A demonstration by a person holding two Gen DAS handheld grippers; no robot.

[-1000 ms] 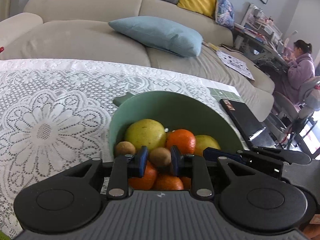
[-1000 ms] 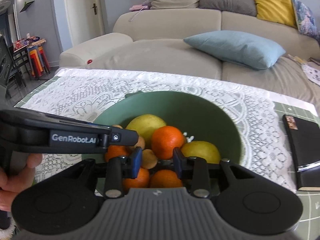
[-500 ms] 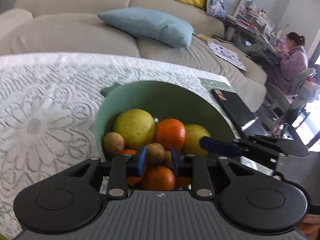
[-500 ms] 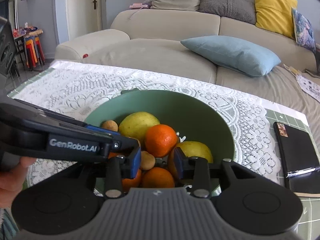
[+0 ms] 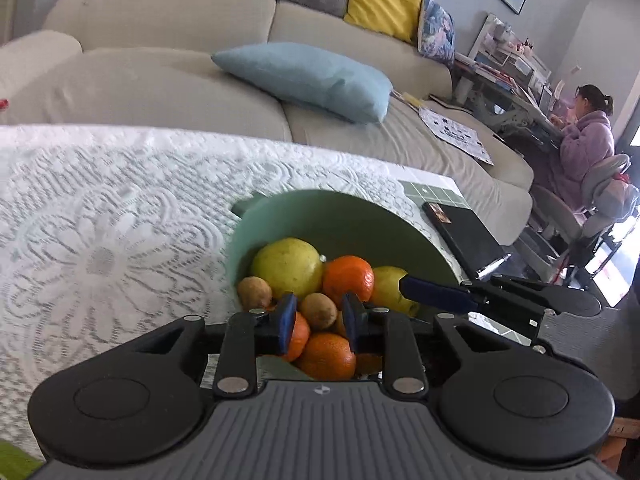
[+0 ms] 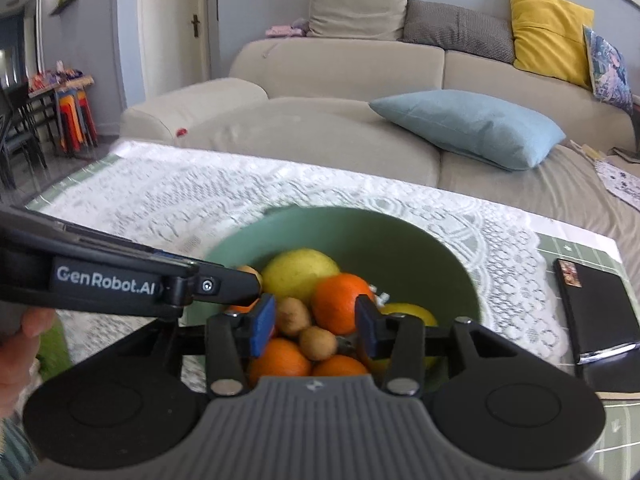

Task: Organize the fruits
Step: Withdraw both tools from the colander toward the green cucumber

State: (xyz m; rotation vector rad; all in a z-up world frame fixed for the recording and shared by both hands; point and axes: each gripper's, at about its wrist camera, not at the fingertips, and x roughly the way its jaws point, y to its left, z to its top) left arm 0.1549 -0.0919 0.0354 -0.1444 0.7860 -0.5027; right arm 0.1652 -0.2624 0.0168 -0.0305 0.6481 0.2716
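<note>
A green bowl (image 5: 344,220) (image 6: 400,240) on the lace cloth holds several oranges, two big yellow fruits (image 5: 286,268) and brown kiwis. My left gripper (image 5: 318,322) hangs over the bowl's near side. A kiwi (image 5: 318,311) sits between its blue pads, which still touch it as the jaws start opening. Another kiwi (image 5: 254,292) lies to its left. My right gripper (image 6: 316,326) is open and still opening above the pile. Two kiwis (image 6: 294,316) and an orange (image 6: 340,304) lie in its gap, untouched. The left gripper's finger (image 6: 224,286) reaches in from the left.
A black notebook (image 6: 592,312) lies on the table right of the bowl. A hand (image 6: 24,344) holds the left gripper. Behind the table stands a beige sofa with a blue cushion (image 6: 468,128). A person in a purple robe (image 5: 584,148) sits at a desk far right.
The right gripper's jaws have spread much wider, and two kiwis now show in the gap instead of one. The left gripper shifted slightly over the bowl with the kiwi still between its pads.
</note>
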